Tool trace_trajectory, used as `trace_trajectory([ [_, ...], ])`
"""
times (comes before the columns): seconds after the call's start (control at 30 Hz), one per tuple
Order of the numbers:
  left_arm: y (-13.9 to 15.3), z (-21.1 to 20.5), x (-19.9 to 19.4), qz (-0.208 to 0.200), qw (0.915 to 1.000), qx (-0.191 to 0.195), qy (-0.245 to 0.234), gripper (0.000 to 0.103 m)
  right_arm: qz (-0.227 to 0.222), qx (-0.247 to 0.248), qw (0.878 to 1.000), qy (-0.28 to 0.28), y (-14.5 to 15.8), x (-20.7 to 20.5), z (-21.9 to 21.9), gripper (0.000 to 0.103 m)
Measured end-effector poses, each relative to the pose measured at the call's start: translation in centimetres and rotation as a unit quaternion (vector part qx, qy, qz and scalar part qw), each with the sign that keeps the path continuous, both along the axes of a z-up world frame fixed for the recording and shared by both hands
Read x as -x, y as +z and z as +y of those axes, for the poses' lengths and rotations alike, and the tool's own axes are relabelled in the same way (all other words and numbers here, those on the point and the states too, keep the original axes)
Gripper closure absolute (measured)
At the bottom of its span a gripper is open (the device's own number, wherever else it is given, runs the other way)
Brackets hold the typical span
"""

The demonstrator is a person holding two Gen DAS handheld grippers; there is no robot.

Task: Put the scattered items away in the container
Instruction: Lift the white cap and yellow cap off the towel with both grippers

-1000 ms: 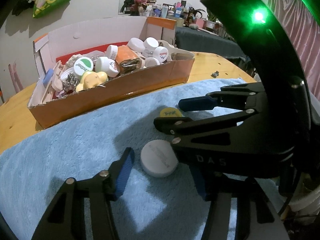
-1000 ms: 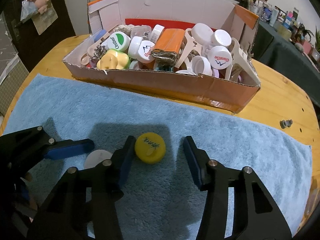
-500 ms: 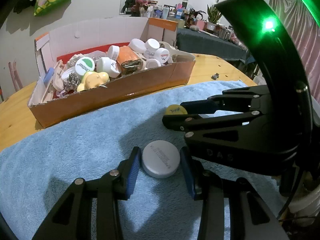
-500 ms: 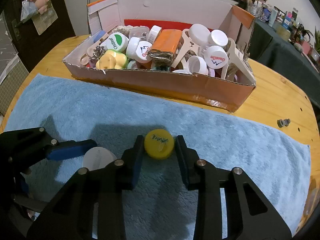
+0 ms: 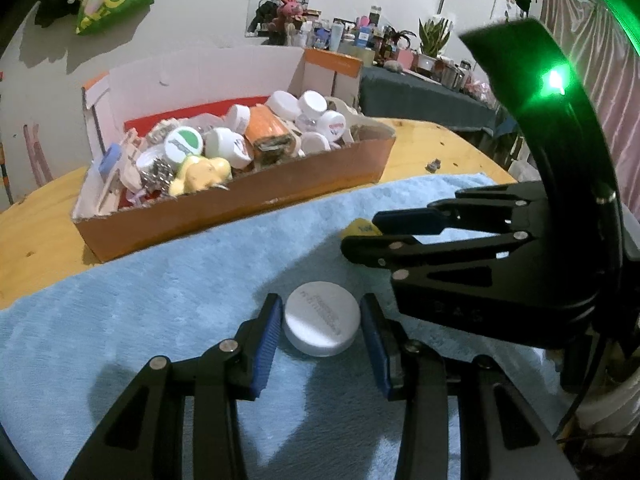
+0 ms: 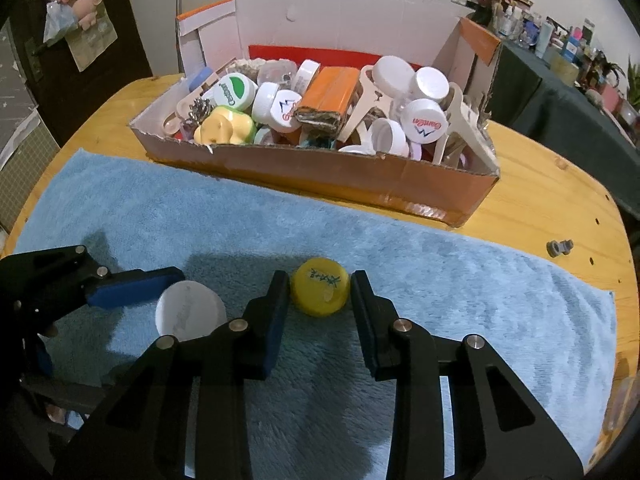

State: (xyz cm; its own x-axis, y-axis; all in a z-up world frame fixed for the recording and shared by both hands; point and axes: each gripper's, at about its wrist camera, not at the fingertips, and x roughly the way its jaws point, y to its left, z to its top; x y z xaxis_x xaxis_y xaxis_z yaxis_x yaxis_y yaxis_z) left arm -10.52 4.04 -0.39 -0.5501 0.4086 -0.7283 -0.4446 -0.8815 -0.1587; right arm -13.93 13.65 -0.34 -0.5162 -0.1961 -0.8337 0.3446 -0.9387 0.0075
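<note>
Two caps (image 5: 319,323) (image 6: 320,291) flat (tops up)

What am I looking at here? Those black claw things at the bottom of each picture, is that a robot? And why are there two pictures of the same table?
No robot: a person holds a two-finger claw in each hand, and each claw carries a wide-angle camera that looks along its fingers. So each picture is one claw's own view.

In the left claw's view, the left gripper is shut on a white cap, which lies on a blue towel. The other claw reaches in from the right.

In the right claw's view, the right gripper is shut on a yellow cap on the same towel, and the white cap shows at the left.

Behind the towel, on the wooden table, stands a cardboard box full of caps and other small things. The two caps are meant to go there.
</note>
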Motion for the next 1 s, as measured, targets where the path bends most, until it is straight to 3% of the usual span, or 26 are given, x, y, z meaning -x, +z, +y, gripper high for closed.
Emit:
trace_trajectory([
  [0.27,1.5,-1.2,0.2,0.011,0.9998,-0.009,0.015,0.060,0.003,0.002,1.000,-0.001,0.5,0.2,0.5,0.073],
  [1.0,1.6,-2.0,0.4,0.008,0.9995,-0.017,0.026,0.060,0.011,0.003,1.000,0.007,0.9,-0.5,0.3,0.074],
])
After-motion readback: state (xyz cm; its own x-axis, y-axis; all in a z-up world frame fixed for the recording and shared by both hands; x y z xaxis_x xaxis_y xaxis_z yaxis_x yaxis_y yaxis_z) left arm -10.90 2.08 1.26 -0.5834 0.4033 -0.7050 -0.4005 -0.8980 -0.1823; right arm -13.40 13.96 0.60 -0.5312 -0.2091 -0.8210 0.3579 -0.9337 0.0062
